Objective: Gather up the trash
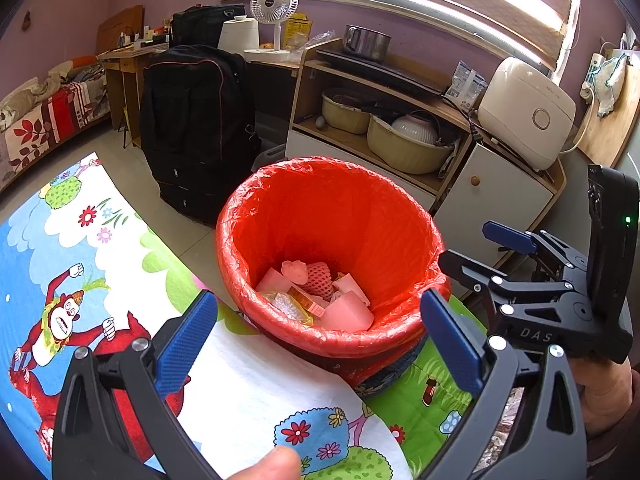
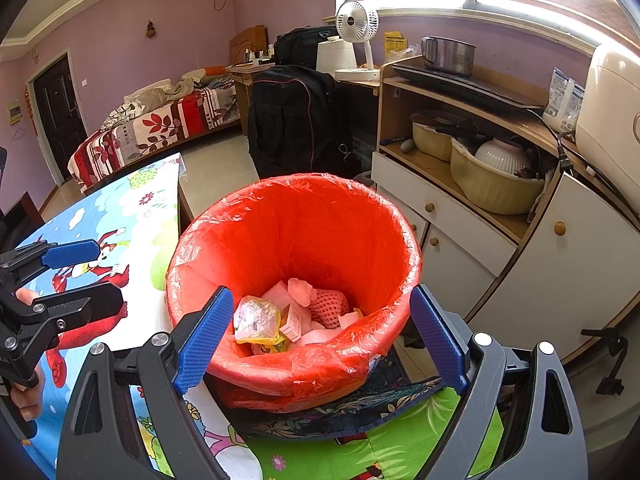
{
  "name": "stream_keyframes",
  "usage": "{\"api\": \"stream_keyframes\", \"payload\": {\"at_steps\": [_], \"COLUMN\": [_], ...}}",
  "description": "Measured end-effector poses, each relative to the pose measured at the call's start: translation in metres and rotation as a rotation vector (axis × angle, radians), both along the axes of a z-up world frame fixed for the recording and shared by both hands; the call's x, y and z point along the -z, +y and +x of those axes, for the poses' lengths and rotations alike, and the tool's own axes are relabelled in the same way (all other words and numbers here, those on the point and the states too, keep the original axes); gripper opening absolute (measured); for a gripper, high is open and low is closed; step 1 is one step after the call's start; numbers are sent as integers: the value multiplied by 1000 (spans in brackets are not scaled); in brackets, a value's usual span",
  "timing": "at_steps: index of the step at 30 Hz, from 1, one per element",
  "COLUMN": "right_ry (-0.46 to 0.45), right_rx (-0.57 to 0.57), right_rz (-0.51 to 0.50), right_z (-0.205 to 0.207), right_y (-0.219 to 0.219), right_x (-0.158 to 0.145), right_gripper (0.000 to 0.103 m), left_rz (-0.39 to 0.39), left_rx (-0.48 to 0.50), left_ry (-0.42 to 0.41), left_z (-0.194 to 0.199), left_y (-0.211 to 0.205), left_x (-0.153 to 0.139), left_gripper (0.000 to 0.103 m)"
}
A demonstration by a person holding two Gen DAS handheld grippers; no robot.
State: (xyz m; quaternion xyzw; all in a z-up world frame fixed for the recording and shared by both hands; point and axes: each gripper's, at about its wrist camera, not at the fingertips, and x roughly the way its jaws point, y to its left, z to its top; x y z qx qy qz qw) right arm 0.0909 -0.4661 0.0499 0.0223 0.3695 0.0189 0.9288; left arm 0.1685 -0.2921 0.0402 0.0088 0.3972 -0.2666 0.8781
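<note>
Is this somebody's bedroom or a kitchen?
Probably both: it looks like a one-room home. There is a bed with a leaf-print cover by the far wall, and a cupboard with a rice cooker and a metal pot on top. A red-lined trash bin sits up front.

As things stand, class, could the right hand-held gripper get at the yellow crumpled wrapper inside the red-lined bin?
Probably yes: the right hand-held gripper is open above the bin's uncovered mouth, and the wrapper lies on top.
</note>
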Motion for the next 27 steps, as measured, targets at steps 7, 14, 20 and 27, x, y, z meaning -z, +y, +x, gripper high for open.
{"api": "stream_keyframes", "payload": {"at_steps": [7,14,20,27], "right_ry": [0,0,-2,-1], "right_rx": [-1,0,1,-2], "right_rz": [2,4,3,4], "right_z": [0,1,1,1], "right_y": [0,1,2,2], "right_x": [0,-1,-1,-1], "right_gripper": [84,84,84,84], "left_rz": [1,0,3,5], "left_rx": [2,1,5,7], "left_ry": [1,1,1,3], "left_z": [0,0,2,3], "left_y": [0,-1,-1,-1], "left_x": [0,1,2,2], "left_gripper": [98,98,98,98]}}
